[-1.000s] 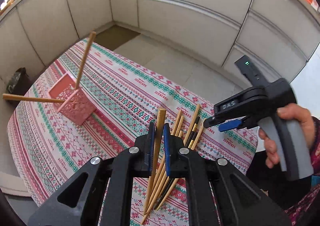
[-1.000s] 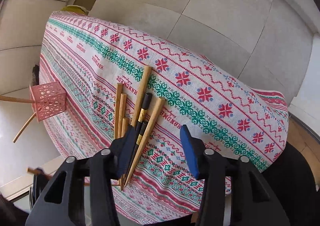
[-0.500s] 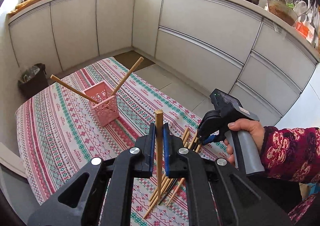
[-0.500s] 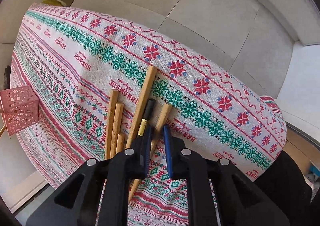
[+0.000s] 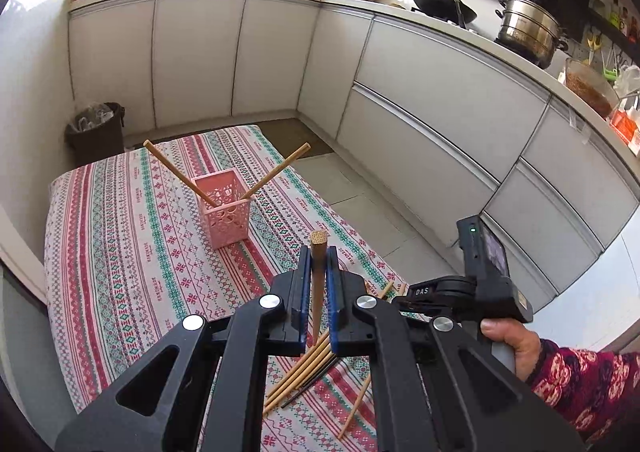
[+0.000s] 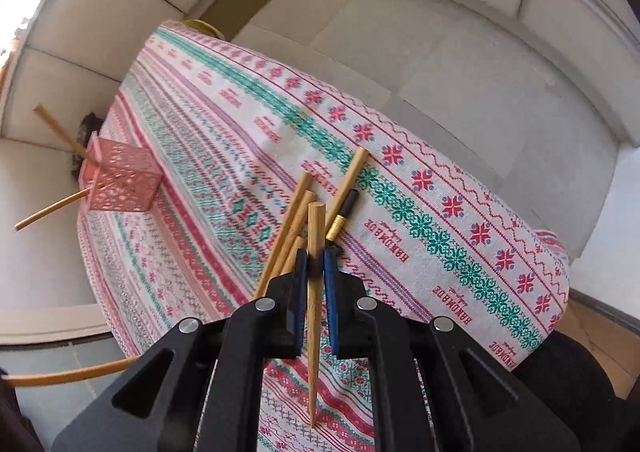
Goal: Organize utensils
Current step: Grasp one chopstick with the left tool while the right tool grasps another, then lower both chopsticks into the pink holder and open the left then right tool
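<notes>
Left wrist view: we see the left gripper (image 5: 319, 252) clamped on one wooden chopstick (image 5: 318, 284).
Right gripper (image 6: 315, 252): we see it pinching another chopstick (image 6: 314, 292), lifted off the pile (image 6: 296, 220).

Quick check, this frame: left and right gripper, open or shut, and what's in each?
Left gripper: shut on a wooden chopstick.
Right gripper: has just closed, now shut on a bamboo chopstick from the pile.

A pink lattice basket (image 5: 225, 212) stands on the red, green and white patterned cloth (image 5: 120, 252); tan wooden chopsticks (image 6: 296, 212), one black (image 6: 346, 208) with gold.
</notes>
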Demonstrator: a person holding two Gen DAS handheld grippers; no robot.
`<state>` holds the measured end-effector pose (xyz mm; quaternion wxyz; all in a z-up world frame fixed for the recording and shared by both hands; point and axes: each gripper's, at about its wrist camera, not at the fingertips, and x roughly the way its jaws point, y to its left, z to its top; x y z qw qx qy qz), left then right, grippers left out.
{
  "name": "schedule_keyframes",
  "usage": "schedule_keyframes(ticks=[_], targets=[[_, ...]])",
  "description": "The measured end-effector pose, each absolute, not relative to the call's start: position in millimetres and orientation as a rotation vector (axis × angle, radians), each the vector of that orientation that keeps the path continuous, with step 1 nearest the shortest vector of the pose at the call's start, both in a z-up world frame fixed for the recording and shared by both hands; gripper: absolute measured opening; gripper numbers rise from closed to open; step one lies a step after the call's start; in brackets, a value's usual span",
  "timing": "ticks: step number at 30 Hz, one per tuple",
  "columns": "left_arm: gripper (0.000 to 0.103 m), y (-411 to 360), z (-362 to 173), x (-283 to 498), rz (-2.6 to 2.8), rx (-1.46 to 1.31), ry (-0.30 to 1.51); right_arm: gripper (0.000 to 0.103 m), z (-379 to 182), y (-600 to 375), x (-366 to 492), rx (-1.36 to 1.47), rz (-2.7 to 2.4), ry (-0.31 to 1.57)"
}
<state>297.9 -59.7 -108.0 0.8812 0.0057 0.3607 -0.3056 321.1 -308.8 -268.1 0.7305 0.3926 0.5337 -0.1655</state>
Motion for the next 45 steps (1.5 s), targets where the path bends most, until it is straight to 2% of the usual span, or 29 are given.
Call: schedule_keyframes(ticks=[7,16,29,37,45], targets=[[0.007,-60,-88,264,-0.512,-0.001,0.690,0.008,-193,-289,280,0.685,-0.239,0.961],[0.006,-55,-56,235,-0.430,0.031,0.619,0.008,-118,-290,226,0.555,-0.145,0.777],[0.006,-49,-11,269,-0.346,0.079,0.500,0.009,-11,-302,252,0.462,-0.084,0.560],[0.006,-48,13,293,-0.332,0.063,0.443,0.009,30,-300,271,0.448,-0.040,0.465],[0.006,-65,18,337,-0.305,0.026,0.371,0.009,30,-299,281,0.437,-0.017,0.441]])
